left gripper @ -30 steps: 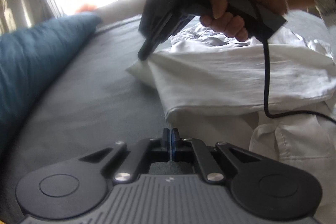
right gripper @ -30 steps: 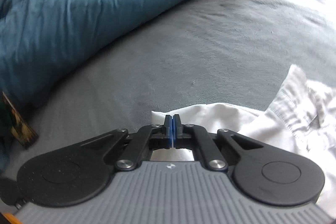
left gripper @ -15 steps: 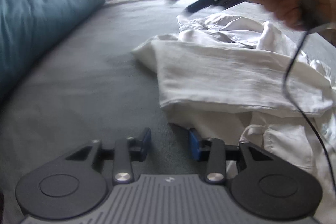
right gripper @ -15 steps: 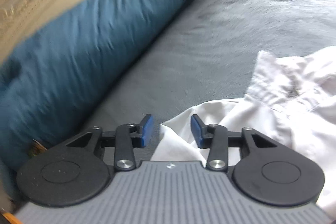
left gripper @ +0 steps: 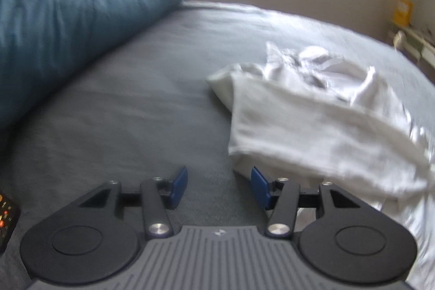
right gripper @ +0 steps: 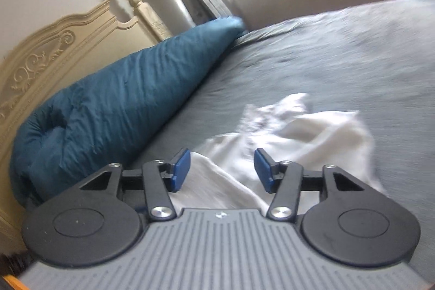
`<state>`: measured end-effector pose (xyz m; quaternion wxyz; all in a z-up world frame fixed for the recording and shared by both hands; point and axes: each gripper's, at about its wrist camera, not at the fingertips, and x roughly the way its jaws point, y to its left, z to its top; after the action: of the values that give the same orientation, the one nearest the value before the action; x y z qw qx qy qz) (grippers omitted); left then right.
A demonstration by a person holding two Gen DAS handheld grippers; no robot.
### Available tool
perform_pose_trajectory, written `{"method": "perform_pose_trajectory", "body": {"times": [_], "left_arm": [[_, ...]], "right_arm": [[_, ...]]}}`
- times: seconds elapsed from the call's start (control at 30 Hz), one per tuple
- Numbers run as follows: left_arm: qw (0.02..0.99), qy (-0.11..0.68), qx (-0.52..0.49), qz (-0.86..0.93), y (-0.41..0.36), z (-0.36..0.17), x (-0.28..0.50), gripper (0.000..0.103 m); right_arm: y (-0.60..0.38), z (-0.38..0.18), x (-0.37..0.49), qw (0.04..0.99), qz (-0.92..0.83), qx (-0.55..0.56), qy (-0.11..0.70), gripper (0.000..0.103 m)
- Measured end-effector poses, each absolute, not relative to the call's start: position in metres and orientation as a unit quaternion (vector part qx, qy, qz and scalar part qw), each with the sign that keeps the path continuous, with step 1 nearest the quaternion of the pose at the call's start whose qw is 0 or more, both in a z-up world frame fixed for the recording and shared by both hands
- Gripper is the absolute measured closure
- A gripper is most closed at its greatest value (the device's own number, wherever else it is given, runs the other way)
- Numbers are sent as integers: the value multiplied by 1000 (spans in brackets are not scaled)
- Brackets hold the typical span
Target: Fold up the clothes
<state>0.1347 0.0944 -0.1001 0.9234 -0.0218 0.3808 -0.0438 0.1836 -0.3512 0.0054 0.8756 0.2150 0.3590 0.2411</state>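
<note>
Both my left tongs (left gripper: 218,188) and right tongs (right gripper: 221,170) gape wide, holding nothing. The white shirt (left gripper: 312,121) lies part-folded but rumpled on the bed (left gripper: 136,105); a careless pinch could drag layers apart.

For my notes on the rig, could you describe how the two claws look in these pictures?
Both look the same. The left claw and the right claw each have two blue pads on short black fingers. Black link bars with silver screws join them to two round black discs. Behind lies a grey ribbed body with a small pale mark at its top. No cable, hand or sleeve shows.
</note>
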Motion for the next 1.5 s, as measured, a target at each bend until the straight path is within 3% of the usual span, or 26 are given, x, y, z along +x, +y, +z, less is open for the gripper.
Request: {"method": "perform_pose_trajectory", "body": {"times": [0.1,0.47,0.73,0.87,1.1,1.13,1.2,1.23,1.27,1.37,1.5], "left_arm": [[929,364,-30,-65,87,-84,129,47],[914,366,20,-174,14,-78,106,44],[895,376,101,-218,-29,-98,89,44],[889,377,125,-228,-38,-104,86,44],[884,396,118,-221,-33,-113,90,44],[883,399,114,-218,-31,-114,92,44],[884,403,104,-214,-29,-115,94,44],[884,404,99,-213,-28,-115,95,44],[884,407,95,-212,-26,-115,96,44],[883,411,85,-208,-23,-117,98,44],[882,416,82,-206,-21,-120,99,44]], "right_arm": [[-391,13,146,889,209,205,351,46],[-418,-95,129,832,126,313,441,46],[-395,-102,158,851,145,248,440,47],[-384,-94,174,879,161,164,418,47],[-395,-120,191,862,168,181,442,47],[-395,-125,193,859,169,185,446,49],[-395,-133,195,851,175,196,454,61],[-395,-136,194,847,180,202,457,80],[-395,-139,193,843,184,210,460,92],[-406,-143,177,832,171,250,465,101],[-420,-149,155,814,154,304,470,102]]}}
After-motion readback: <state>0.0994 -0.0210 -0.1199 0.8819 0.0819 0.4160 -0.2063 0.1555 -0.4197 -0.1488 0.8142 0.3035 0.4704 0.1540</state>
